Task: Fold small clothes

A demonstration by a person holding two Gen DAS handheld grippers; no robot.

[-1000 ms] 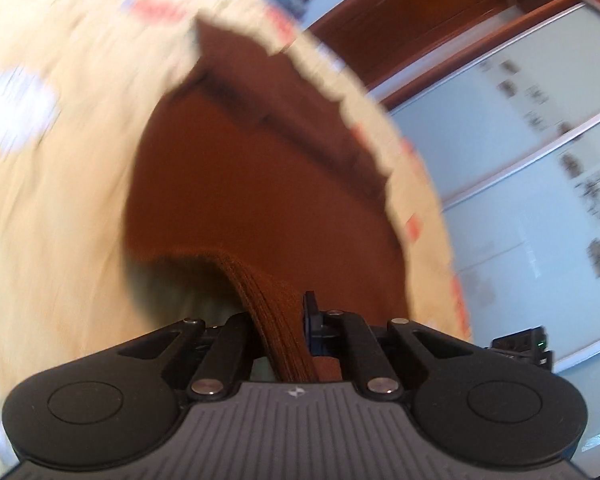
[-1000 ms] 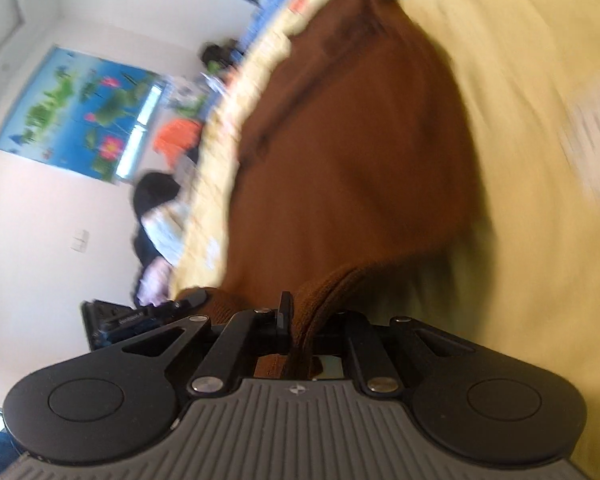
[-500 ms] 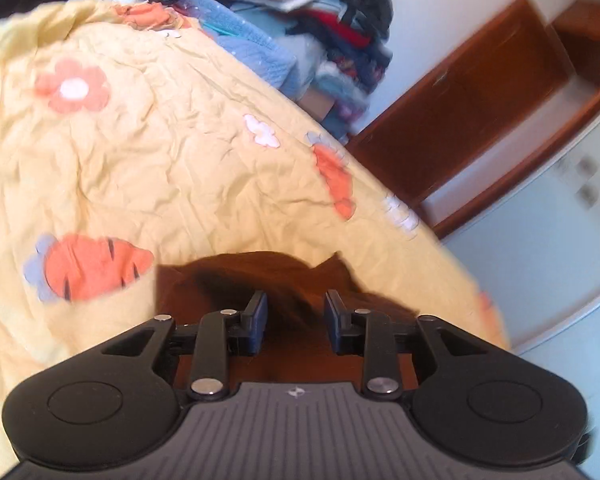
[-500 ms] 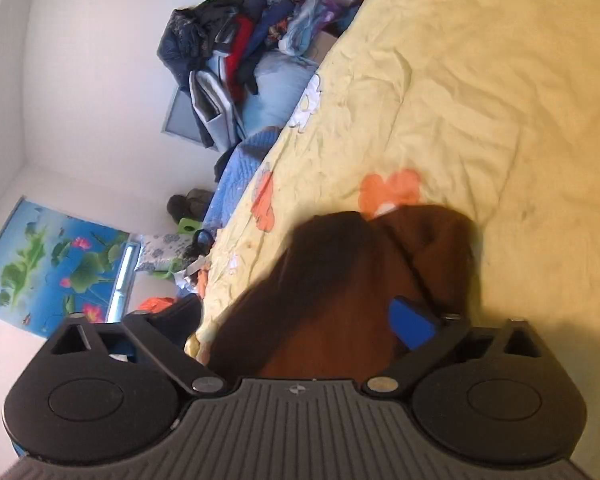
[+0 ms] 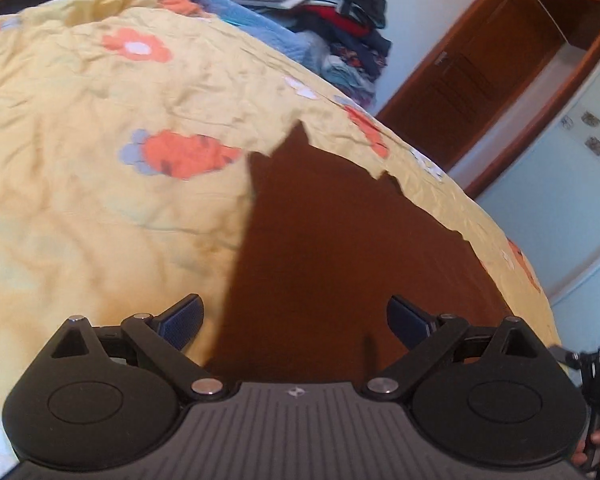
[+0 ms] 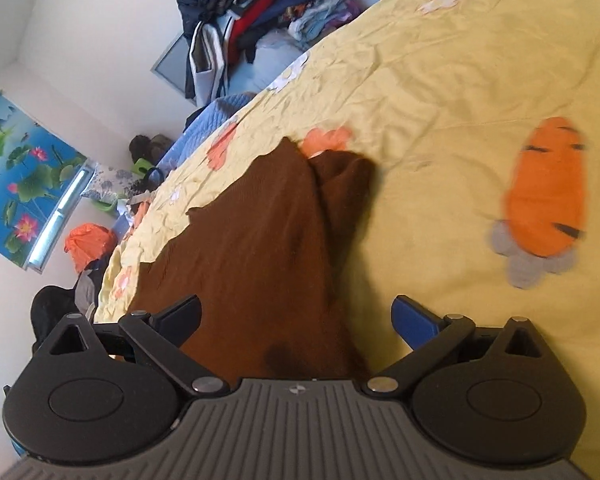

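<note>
Releasing is the operation in hand: both grippers have let go of the brown knit garment (image 5: 340,248), which a second ago was pinched in each set of shut jaws and held up off the bed.

Left gripper (image 5: 296,322): jaws opening, now near their widest. The left edge of the garment lies between the blue pads (image 5: 182,326), but neither pad presses on it. I hold nothing here.

Right gripper (image 6: 296,320): jaws opening the last little way, almost fully spread. The cloth runs up the middle of the gap and touches neither pad. Nothing held.

Garment position: flat on the yellow carrot-print bedspread (image 5: 80,208), directly ahead of both grippers. In the right wrist view a second layer shows along its right side, with a bunched end (image 6: 344,176) at the far tip beside an orange print. I judge that one fold has been laid down, though the far end has not settled cleanly.

Consequence for the task: with the cloth on the bed and both hands free, I judge the next step to be a fresh grasp on an edge, either for a further fold or to straighten the bunched end. The clothes pile (image 6: 260,20) beyond the bed suggests more items to follow; I cannot confirm that.
</note>
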